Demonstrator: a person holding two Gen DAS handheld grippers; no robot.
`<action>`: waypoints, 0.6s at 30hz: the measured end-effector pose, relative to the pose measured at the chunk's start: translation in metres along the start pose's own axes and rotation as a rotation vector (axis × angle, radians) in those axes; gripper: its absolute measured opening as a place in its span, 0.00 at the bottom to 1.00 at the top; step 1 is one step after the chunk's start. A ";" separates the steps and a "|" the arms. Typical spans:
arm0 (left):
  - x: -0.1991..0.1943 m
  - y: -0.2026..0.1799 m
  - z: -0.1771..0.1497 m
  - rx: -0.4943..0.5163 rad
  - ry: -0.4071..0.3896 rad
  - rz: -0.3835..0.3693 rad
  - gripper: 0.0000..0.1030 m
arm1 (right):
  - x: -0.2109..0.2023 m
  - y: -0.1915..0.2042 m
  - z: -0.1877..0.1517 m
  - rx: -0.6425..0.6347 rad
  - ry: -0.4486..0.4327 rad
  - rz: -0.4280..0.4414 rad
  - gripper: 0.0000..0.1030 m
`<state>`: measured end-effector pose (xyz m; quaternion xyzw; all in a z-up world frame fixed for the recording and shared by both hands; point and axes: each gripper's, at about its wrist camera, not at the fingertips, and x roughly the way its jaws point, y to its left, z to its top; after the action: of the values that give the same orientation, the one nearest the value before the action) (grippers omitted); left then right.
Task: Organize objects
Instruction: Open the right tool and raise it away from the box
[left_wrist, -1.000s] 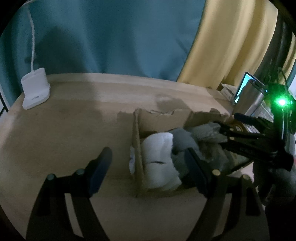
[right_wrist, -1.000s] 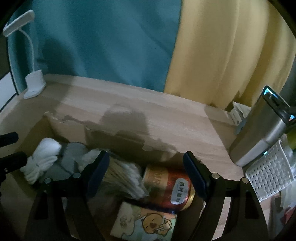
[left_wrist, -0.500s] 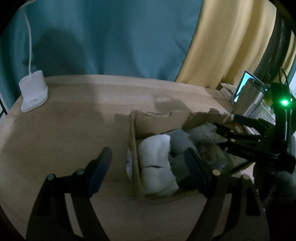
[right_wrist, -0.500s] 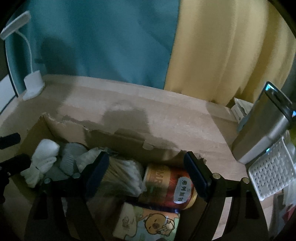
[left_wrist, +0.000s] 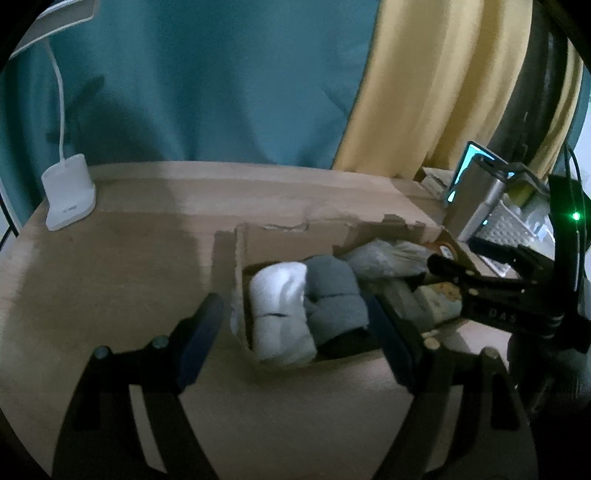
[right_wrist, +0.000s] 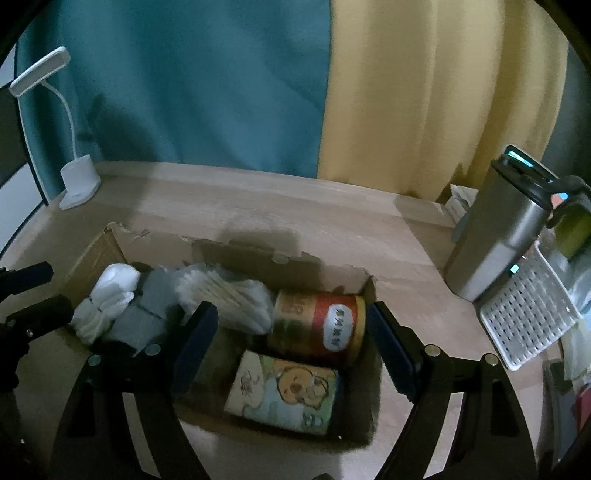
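A torn cardboard box (right_wrist: 251, 254) sits on the wooden table (right_wrist: 332, 218). In it lie rolled white socks (right_wrist: 105, 299), grey socks (right_wrist: 147, 306), a bag of cotton swabs (right_wrist: 229, 299), a red and gold can (right_wrist: 317, 325) on its side and a cartoon-printed pack (right_wrist: 284, 391). My right gripper (right_wrist: 291, 343) is open and empty above the can and pack. My left gripper (left_wrist: 295, 332) is open and empty over the box's left end (left_wrist: 240, 258), with the white socks (left_wrist: 280, 306) and grey socks (left_wrist: 332, 295) between its fingers. The right gripper also shows in the left wrist view (left_wrist: 461, 273).
A white desk lamp (right_wrist: 79, 181) stands at the table's back left. A steel bottle (right_wrist: 498, 229) and a white perforated basket (right_wrist: 528, 314) stand at the right. Teal and yellow curtains hang behind the table.
Both grippers have pulled back and up from the box; more of the box and its contents shows. Both stay open and empty.
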<state>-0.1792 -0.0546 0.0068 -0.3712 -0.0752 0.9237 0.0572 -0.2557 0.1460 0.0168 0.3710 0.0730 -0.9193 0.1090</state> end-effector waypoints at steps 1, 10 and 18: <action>-0.001 -0.001 -0.001 0.002 -0.002 -0.001 0.79 | -0.003 -0.001 -0.001 0.000 -0.002 -0.001 0.83; -0.015 -0.015 -0.005 0.023 -0.013 -0.010 0.79 | -0.025 -0.008 -0.015 0.018 -0.017 -0.001 0.83; -0.025 -0.030 -0.011 0.039 -0.020 -0.018 0.79 | -0.042 -0.014 -0.028 0.033 -0.027 -0.004 0.83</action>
<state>-0.1524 -0.0284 0.0209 -0.3599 -0.0610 0.9282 0.0719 -0.2113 0.1719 0.0272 0.3601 0.0573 -0.9255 0.1020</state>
